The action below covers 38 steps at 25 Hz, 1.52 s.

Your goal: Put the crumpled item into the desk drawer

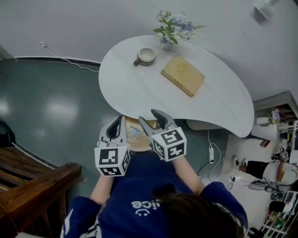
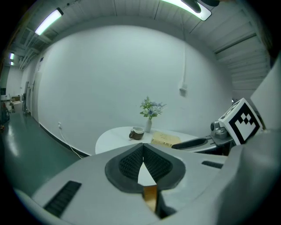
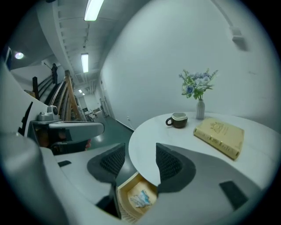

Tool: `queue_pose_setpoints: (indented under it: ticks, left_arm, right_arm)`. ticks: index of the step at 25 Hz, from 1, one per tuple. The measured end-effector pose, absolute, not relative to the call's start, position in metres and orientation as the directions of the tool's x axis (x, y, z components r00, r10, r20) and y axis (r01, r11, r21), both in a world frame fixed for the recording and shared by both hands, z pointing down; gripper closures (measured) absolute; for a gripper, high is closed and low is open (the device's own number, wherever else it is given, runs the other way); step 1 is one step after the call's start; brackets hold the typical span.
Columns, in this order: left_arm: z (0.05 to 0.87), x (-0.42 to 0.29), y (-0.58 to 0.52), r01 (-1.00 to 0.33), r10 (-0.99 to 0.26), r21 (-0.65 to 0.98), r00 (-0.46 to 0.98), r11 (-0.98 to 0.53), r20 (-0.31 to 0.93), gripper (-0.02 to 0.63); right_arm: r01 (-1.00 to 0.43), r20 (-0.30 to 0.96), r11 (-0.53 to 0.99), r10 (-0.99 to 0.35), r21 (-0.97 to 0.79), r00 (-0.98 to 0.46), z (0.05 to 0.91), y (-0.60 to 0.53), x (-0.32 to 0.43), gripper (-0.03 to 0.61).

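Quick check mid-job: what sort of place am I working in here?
Likely a staged workspace in a large hall, not a home: a white desk with book and mug, glossy green floor, strip lights overhead.

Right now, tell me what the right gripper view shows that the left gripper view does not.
Only the right gripper view: the crumpled item lying inside the open drawer, and the right gripper with its own jaws standing apart, empty. Only the left gripper view: the left gripper with its jaws closed tip to tip, nothing between them, and the marker cube on the other gripper. Both: the white table with the mug, the vase of flowers and the book.
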<state>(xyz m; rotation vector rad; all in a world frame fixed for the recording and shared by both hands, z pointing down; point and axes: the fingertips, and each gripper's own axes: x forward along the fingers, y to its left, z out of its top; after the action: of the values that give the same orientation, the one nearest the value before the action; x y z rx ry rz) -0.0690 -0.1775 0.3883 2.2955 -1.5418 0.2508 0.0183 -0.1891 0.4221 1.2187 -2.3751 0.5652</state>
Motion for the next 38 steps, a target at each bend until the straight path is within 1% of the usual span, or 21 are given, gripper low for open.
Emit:
queue_pose_setpoints:
  ticks: [4, 8, 12, 15, 16, 19, 20, 21, 24, 33, 38]
  left_arm:
    - [0.367, -0.058, -0.180, -0.917, -0.864, 0.104, 0.399, -0.386, 0.307, 0.611]
    - [0.344, -0.051, -0.183, -0.911, -0.874, 0.110, 0.413, -0.398, 0.256, 0.611]
    - [0.328, -0.048, -0.185, -0.912, -0.888, 0.099, 0.410, -0.398, 0.209, 0.611]
    - [0.321, -0.047, -0.186, -0.916, -0.897, 0.088, 0.401, -0.391, 0.185, 0.610]
    - [0.319, -0.047, -0.186, -0.917, -0.900, 0.085, 0.398, -0.389, 0.177, 0.610]
    - [0.316, -0.045, -0.187, -0.917, -0.902, 0.086, 0.398, -0.389, 0.168, 0.611]
    - [0.316, -0.045, -0.187, -0.917, -0.901, 0.089, 0.398, -0.389, 0.173, 0.611]
    - [0.316, -0.044, -0.186, -0.917, -0.900, 0.091, 0.399, -0.388, 0.178, 0.610]
    - [0.317, -0.043, -0.184, -0.917, -0.899, 0.094, 0.399, -0.388, 0.179, 0.610]
    - [0.318, -0.042, -0.180, -0.915, -0.899, 0.089, 0.403, -0.394, 0.170, 0.610]
    - [0.318, -0.042, -0.179, -0.915, -0.897, 0.088, 0.404, -0.394, 0.179, 0.611]
  right_arm:
    - [-0.835, 0.463, 0.537, -0.713, -0.121, -0.526, 0.392, -0.196, 0.024, 0.350]
    - [-0.845, 0.391, 0.525, -0.759, -0.105, -0.521, 0.365, -0.200, 0.030, 0.351]
    - [-0.860, 0.326, 0.507, -0.804, -0.060, -0.497, 0.343, -0.202, 0.037, 0.371]
    - [-0.861, 0.301, 0.504, -0.813, -0.065, -0.498, 0.336, -0.202, 0.040, 0.389]
    - [-0.860, 0.289, 0.505, -0.815, -0.071, -0.502, 0.333, -0.202, 0.041, 0.403]
    - [-0.862, 0.256, 0.502, -0.826, -0.071, -0.502, 0.326, -0.201, 0.044, 0.472]
    - [-0.866, 0.249, 0.496, -0.832, -0.066, -0.496, 0.324, -0.201, 0.045, 0.512]
    - [-0.869, 0.243, 0.491, -0.837, -0.063, -0.490, 0.323, -0.201, 0.046, 0.537]
    - [-0.864, 0.232, 0.500, -0.834, -0.066, -0.500, 0.321, -0.198, 0.046, 0.569]
    - [-0.856, 0.187, 0.516, -0.837, -0.047, -0.515, 0.312, -0.191, 0.042, 0.572]
    - [-0.857, 0.193, 0.514, -0.838, -0.029, -0.510, 0.314, -0.190, 0.042, 0.572]
